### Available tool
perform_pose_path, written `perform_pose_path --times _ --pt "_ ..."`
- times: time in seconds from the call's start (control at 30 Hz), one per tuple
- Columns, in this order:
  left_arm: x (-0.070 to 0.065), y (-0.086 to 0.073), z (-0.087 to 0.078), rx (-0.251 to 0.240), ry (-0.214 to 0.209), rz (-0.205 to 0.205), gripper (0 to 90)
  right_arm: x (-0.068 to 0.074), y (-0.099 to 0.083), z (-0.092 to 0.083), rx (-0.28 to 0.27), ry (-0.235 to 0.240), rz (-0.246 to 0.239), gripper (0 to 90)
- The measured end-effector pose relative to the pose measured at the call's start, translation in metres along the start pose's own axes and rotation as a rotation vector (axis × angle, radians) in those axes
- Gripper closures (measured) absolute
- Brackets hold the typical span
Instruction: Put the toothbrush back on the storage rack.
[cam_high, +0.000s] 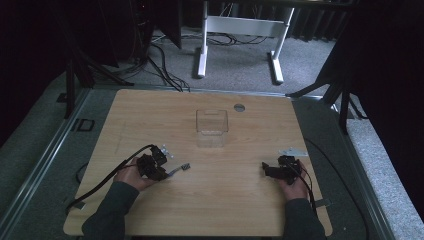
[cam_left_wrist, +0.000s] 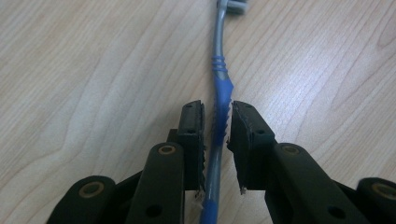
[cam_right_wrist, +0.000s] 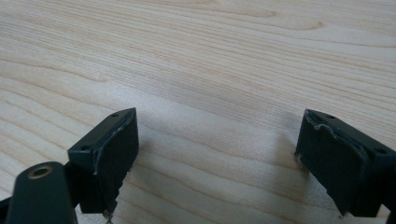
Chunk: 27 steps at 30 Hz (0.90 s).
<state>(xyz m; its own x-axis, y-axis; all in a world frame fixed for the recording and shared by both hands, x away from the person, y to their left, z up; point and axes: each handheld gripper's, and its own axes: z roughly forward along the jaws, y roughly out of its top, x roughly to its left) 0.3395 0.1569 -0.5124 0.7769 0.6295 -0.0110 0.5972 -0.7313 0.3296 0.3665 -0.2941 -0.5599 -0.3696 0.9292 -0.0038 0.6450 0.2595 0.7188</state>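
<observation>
A toothbrush (cam_left_wrist: 218, 65) with a grey and blue handle lies flat on the wooden table (cam_high: 225, 200), its head pointing away from me. My left gripper (cam_left_wrist: 218, 126) straddles the blue ribbed part of the handle. Its jaws stand narrow, one on each side, with a thin gap still showing on the left side. In the high view the left gripper (cam_high: 167, 171) sits at the table's left with the toothbrush (cam_high: 180, 168) sticking out to its right. My right gripper (cam_high: 265, 170) rests at the table's right, and in its own view it (cam_right_wrist: 217, 154) is open wide over bare wood.
A clear plastic box (cam_high: 212, 127) stands upright at the table's middle, beyond both grippers. A round grey grommet (cam_high: 239, 107) is set in the wood behind it. Cables trail off both table sides. A white desk frame (cam_high: 240, 30) stands on the floor beyond.
</observation>
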Motion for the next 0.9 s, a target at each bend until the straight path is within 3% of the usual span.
perform_pose_path --times 0.9 --pt "0.002 0.005 0.011 0.057 -0.025 0.016 79.3 0.000 0.000 0.000 0.000 0.000 0.000 12.6"
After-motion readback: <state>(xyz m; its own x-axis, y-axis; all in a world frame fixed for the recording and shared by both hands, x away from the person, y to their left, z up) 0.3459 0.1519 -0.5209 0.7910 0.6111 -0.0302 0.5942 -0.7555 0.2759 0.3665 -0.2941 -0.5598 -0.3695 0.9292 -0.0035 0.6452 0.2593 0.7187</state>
